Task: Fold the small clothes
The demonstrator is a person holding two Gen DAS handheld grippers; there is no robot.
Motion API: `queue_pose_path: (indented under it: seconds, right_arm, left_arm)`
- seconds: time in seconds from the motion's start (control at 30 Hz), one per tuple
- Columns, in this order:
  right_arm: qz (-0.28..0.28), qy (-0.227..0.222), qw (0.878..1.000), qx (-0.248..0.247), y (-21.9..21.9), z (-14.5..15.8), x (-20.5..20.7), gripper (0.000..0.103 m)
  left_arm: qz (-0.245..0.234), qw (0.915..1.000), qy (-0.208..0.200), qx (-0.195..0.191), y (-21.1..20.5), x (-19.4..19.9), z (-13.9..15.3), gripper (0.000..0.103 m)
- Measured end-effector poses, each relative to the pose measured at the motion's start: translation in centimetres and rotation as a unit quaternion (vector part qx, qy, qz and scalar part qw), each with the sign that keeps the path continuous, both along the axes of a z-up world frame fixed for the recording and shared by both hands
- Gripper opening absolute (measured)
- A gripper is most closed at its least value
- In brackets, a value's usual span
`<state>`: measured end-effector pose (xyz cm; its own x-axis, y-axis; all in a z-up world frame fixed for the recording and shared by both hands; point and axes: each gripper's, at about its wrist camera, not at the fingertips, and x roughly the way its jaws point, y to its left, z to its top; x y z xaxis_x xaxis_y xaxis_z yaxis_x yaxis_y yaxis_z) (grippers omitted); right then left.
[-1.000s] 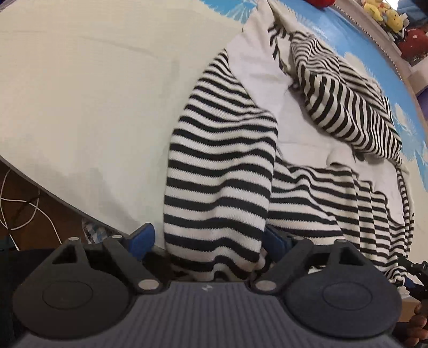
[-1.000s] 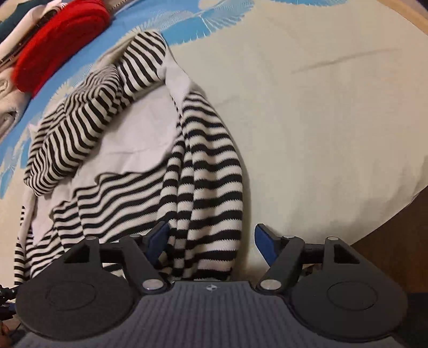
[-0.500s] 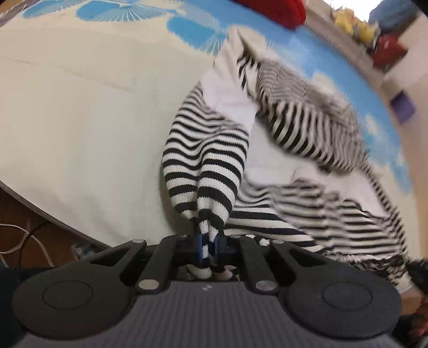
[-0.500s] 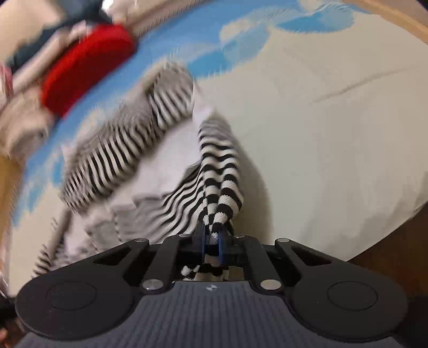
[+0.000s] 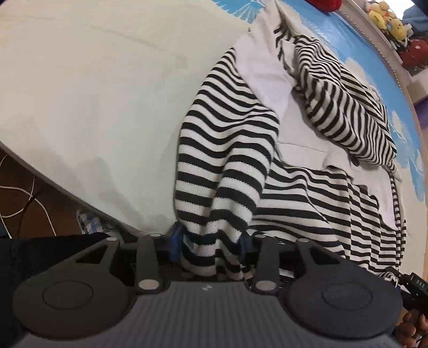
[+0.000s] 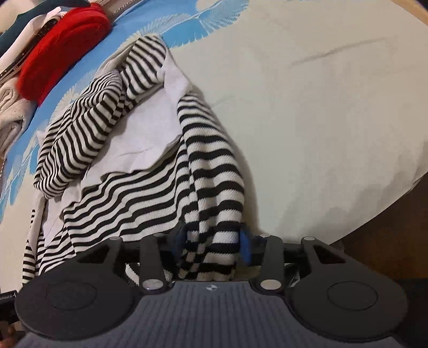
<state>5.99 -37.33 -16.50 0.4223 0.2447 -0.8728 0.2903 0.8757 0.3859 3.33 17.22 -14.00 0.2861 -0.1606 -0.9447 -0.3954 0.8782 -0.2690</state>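
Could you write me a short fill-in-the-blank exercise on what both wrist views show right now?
1. The black-and-white striped knit garment lies on a ____ bedsheet with blue prints.
2. Between the jaws of the left gripper sits bunched ____ fabric.
3. The jaws of the right gripper stand partly ____, blue pads apart.
4. Beyond the garment in the right wrist view lies a ____ knitted item.

Missing words: cream; striped; open; red

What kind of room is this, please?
Probably a bedroom: the striped garment lies on a bed sheet with a blue print, plush toys sit on a ledge, and folded clothes are piled nearby.
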Motion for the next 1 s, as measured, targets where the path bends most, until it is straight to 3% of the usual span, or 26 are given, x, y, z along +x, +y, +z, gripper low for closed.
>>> queue_pose_path:
  seconds: [0.23,0.33,0.37,0.4,0.43,0.47,0.53,0.8,1.0]
  right_arm:
    - [0.033,-0.003,0.999,-0.032,1.4,-0.2,0.1,0.052]
    - [0.035,-0.004,0.999,-0.036,1.4,0.0,-0.1,0.042]
    - [0.037,-0.005,0.999,-0.037,1.2,0.1,-0.2,0.034]
    - [0.040,-0.006,0.999,-0.034,1.2,0.1,-0.1,0.029]
    - [0.044,-0.012,0.999,-0.029,1.2,0.2,-0.2,0.013]
    - [0.046,-0.018,0.998,-0.029,1.3,0.5,-0.2,0.012]
    - [0.049,-0.034,0.998,-0.035,1.5,1.3,-0.3,0.011]
    - [0.057,-0.143,0.988,-0.011,0.3,10.1,-1.2,0.010]
    - [0.087,-0.186,0.979,0.003,-0.5,16.5,-5.1,0.010]
  left_arm:
    - [-0.023,0.9995,0.011,0.018,-0.7,0.2,-0.8,0.047]
    - [-0.024,0.9995,0.010,0.018,-0.7,0.1,-0.9,0.045]
    - [-0.026,0.9995,0.009,0.017,-0.8,0.1,-1.0,0.041]
    - [-0.031,0.9993,0.007,0.017,-0.9,0.1,-0.9,0.031]
    - [-0.039,0.9991,0.003,0.015,-1.2,0.2,-0.9,0.024]
    - [-0.048,0.9987,-0.002,0.016,-1.5,0.3,-0.7,0.013]
    - [-0.066,0.9972,-0.015,0.030,-1.9,0.4,0.2,0.009]
    - [-0.120,0.9859,-0.112,0.031,-1.7,0.0,8.8,0.008]
    - [-0.160,0.9694,-0.186,0.017,-0.6,-4.3,16.4,0.008]
